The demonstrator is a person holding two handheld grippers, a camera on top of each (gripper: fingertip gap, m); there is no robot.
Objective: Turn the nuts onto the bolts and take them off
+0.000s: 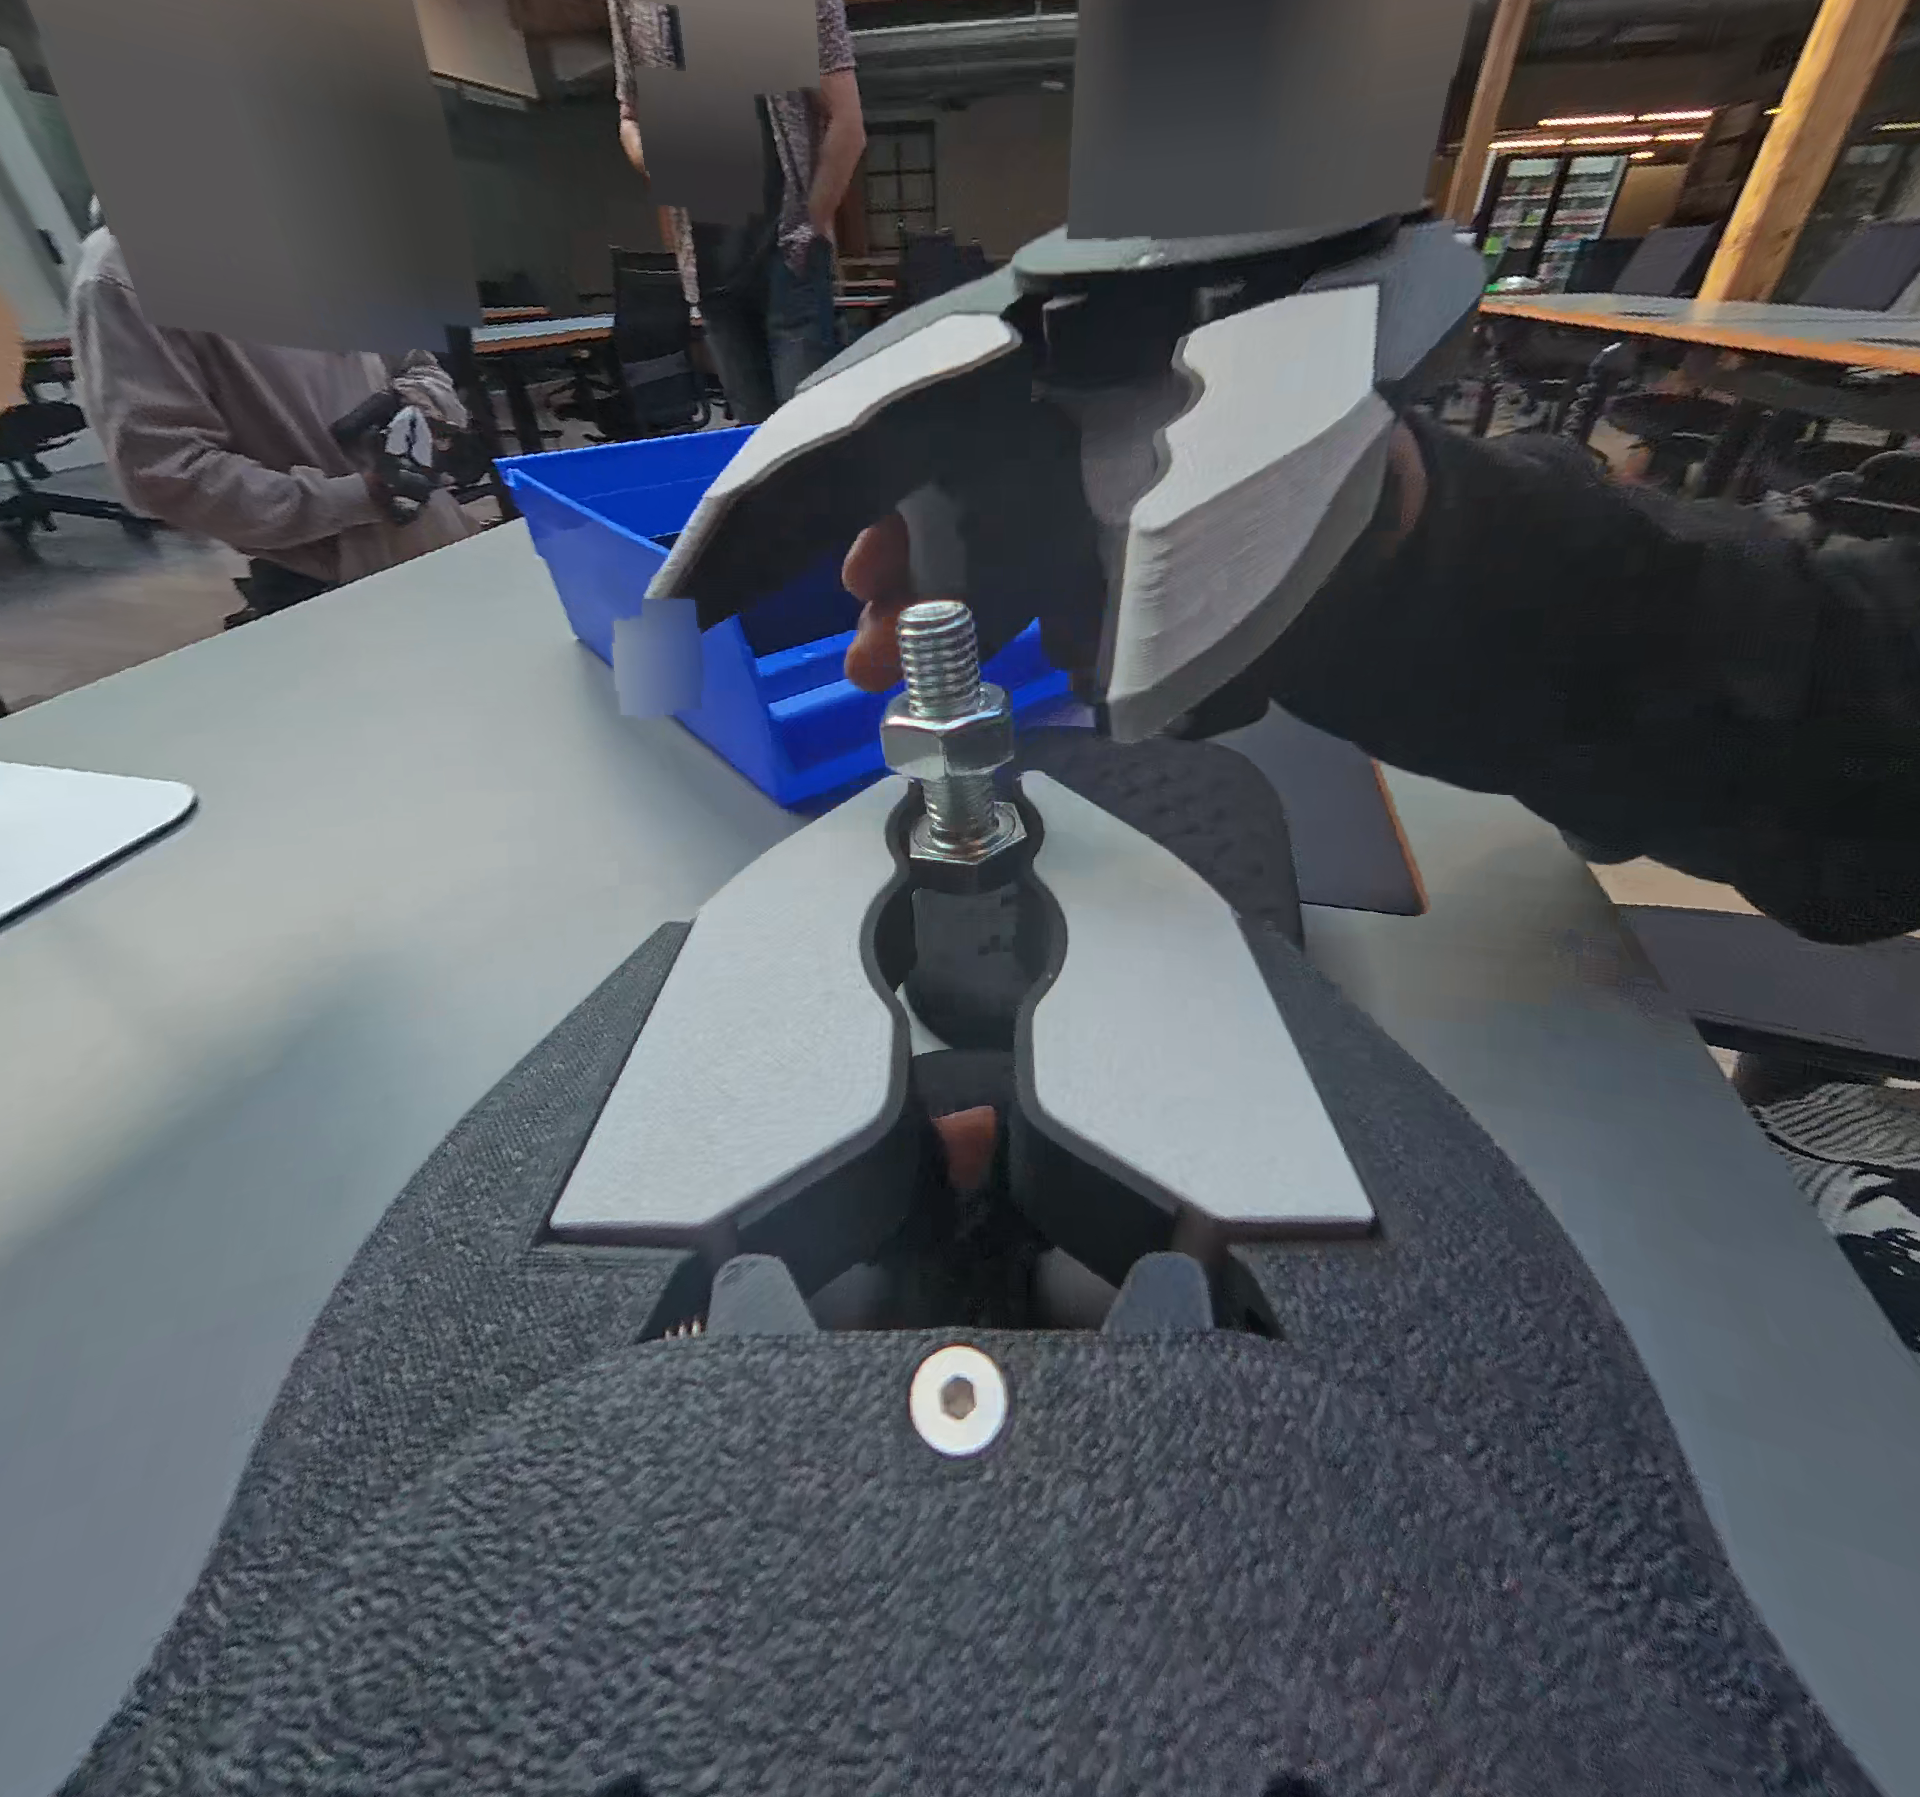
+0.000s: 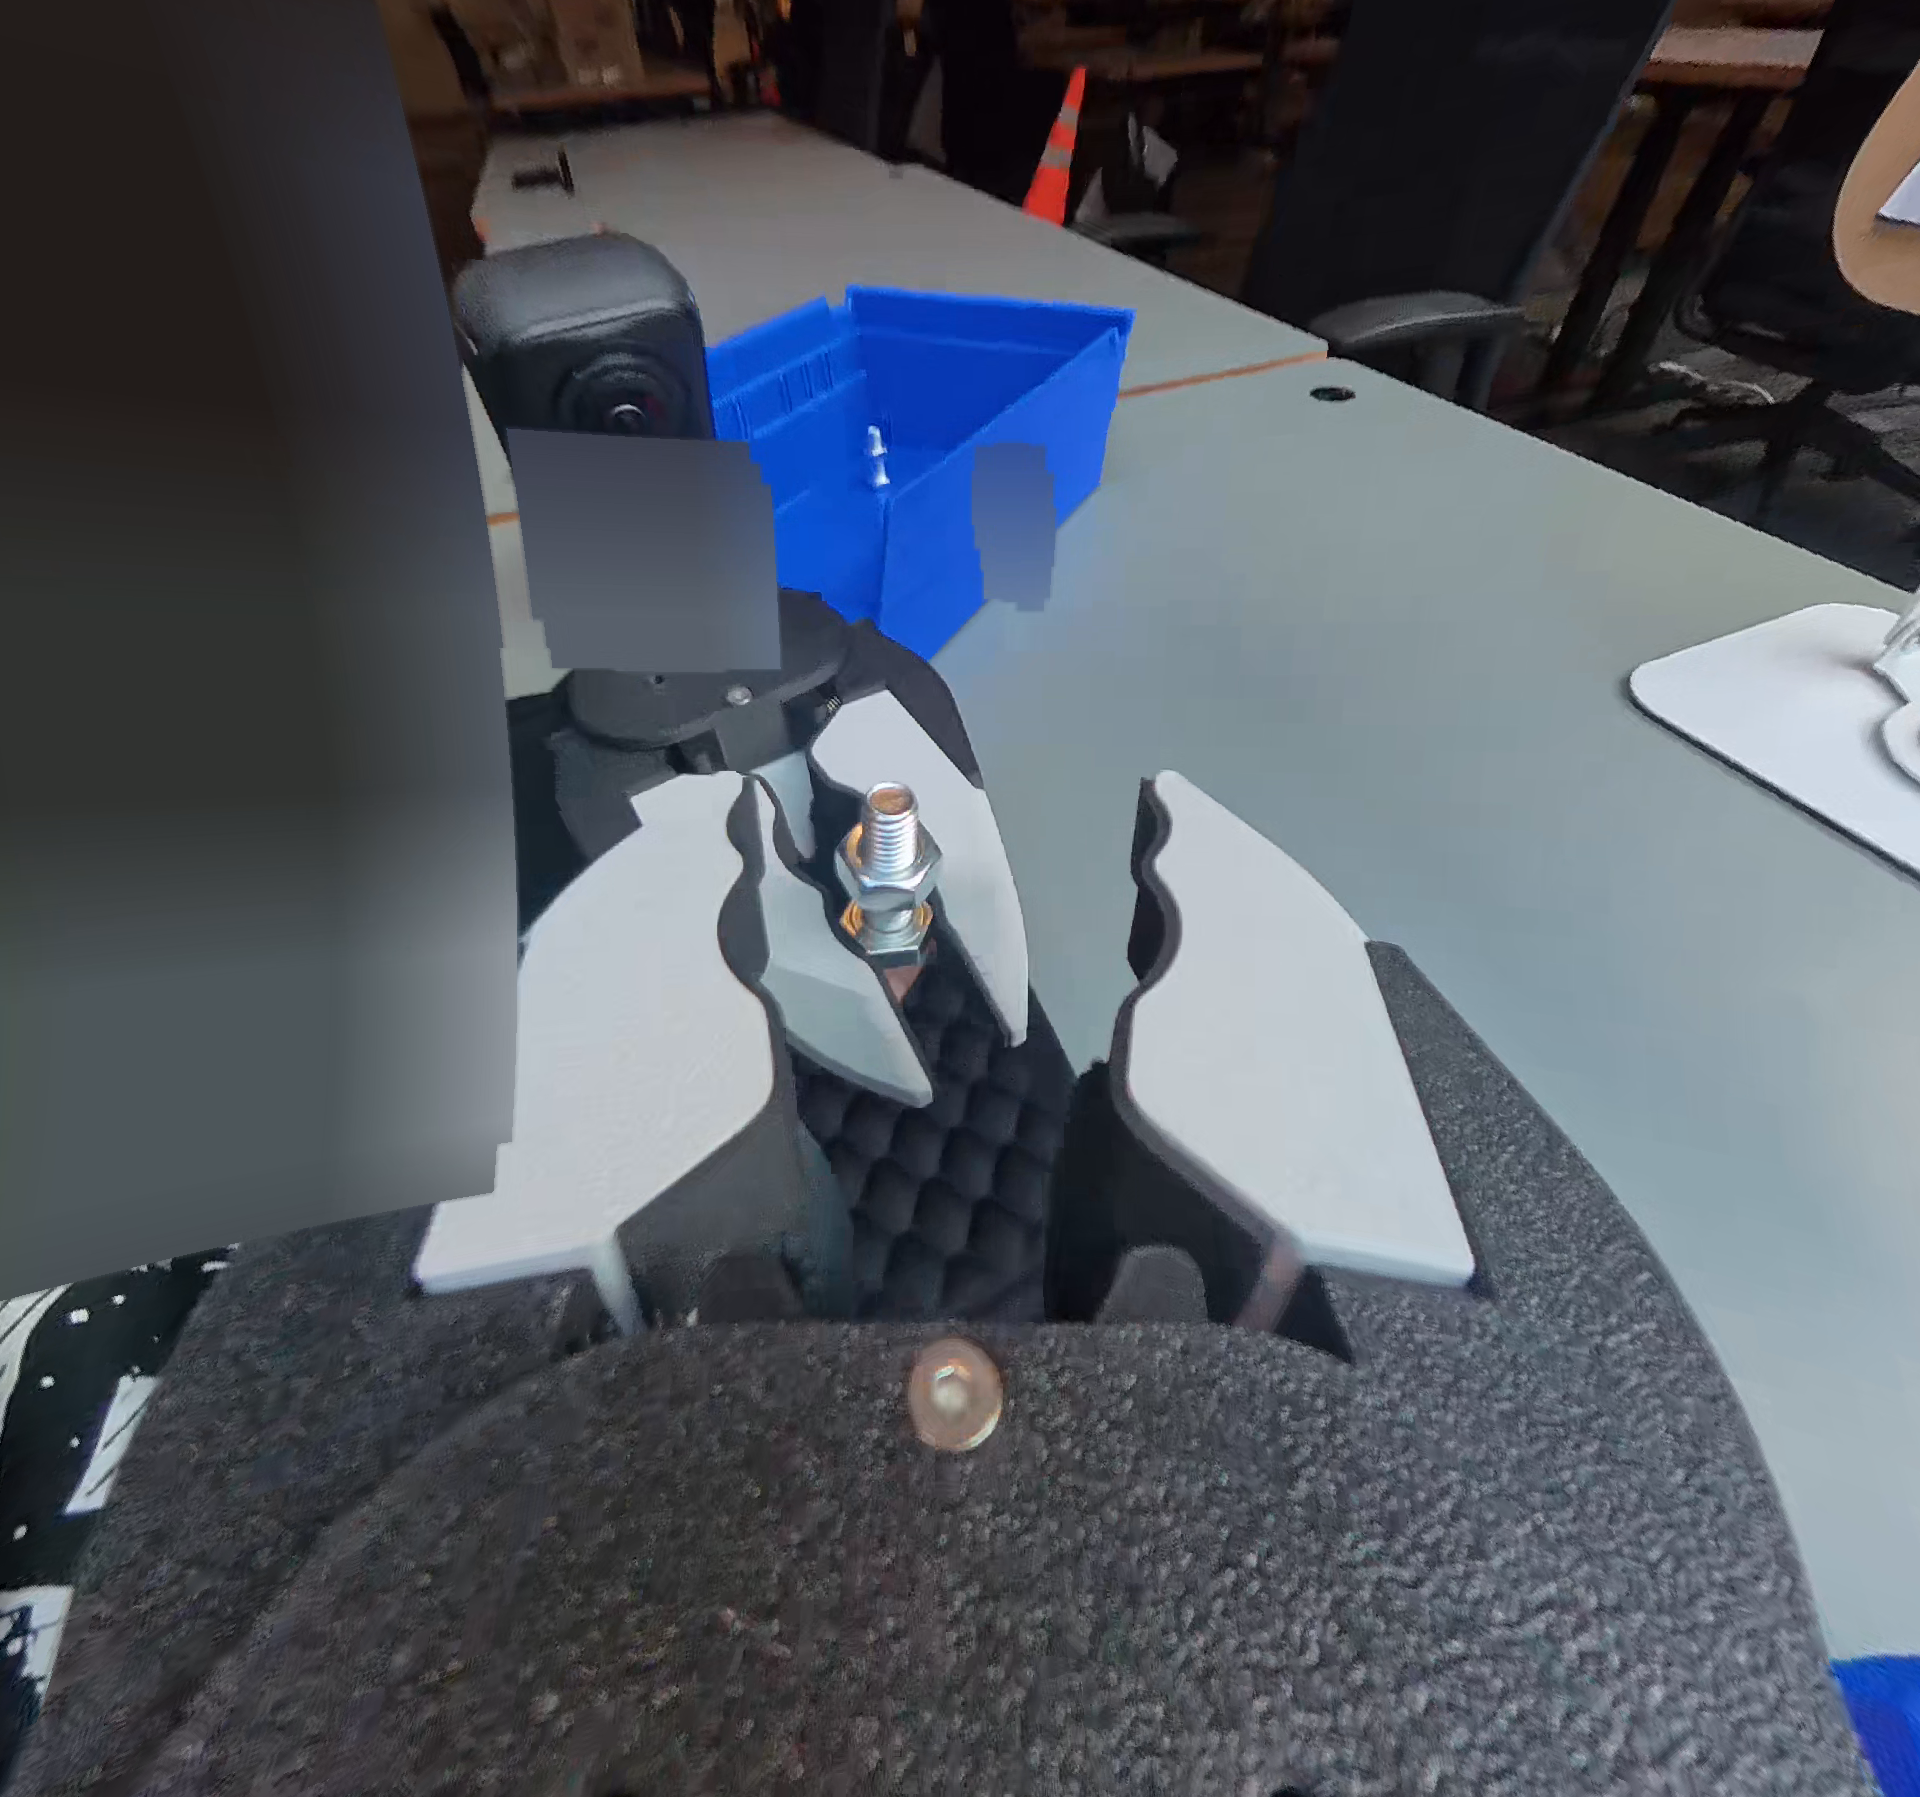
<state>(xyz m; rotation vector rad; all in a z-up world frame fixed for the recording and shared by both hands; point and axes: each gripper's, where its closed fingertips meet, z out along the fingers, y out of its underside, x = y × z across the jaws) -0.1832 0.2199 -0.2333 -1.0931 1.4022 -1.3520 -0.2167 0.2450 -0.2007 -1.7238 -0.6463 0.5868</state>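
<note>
Left gripper (image 1: 961, 864) clamped on the bolt (image 1: 940, 667) at its base, bolt upright, nut (image 1: 948, 737) partway down the thread. Right gripper (image 2: 940, 874) fingers spread apart, just past the bolt, not touching. Blue bin (image 1: 644, 542) behind on the grey table (image 1: 364, 812).

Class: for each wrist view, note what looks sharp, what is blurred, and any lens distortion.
Left wrist view: bolt and nut sharp, background room soft, table edges bowed by the wide lens. Right wrist view: grainier overall, bolt fairly sharp, blue bin softer, dim background smeared.
</note>
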